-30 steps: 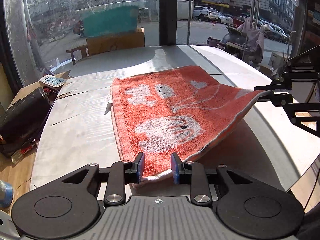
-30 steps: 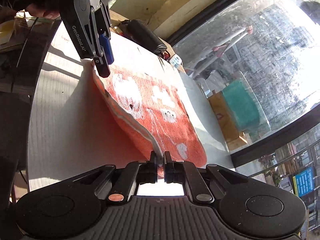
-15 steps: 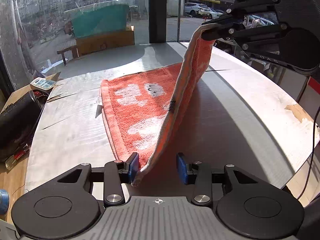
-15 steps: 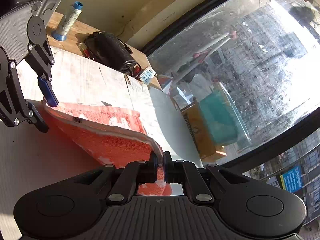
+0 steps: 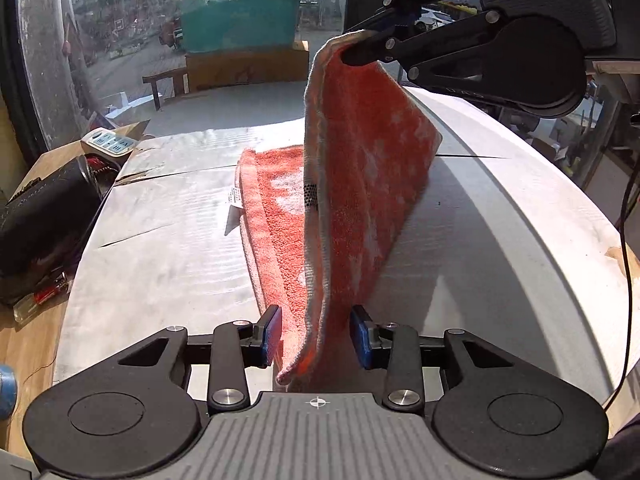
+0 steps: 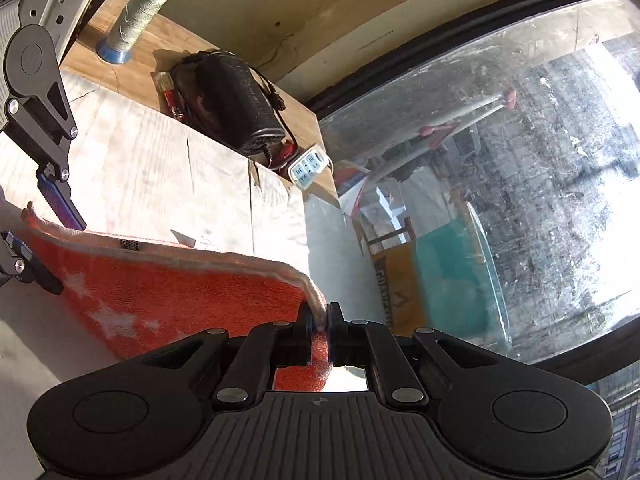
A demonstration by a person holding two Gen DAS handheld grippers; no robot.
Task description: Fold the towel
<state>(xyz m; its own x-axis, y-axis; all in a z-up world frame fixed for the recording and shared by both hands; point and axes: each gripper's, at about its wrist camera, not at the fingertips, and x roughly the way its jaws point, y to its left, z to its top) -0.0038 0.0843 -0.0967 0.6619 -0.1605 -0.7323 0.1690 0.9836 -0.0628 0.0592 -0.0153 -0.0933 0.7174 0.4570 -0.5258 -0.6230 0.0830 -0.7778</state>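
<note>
A: Nearest, what are the left gripper fingers doing?
B: Closing around the near corner of the orange towel; the pads aren't pressing it.
A: And the right gripper?
B: Clamped on the towel's far corner, lifting that edge upright. The rest lies mid-worktop, towards the far edge.

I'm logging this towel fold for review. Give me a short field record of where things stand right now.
towel: orange towel, one half lifted upright, the other flat on the white table
right hand-held gripper: shut on the towel's raised far corner
left hand-held gripper: jaws closing around the near corner, pads not yet pressing
fold: not yet laid over
beside the table: black pouch, power strip, thread spool
</note>
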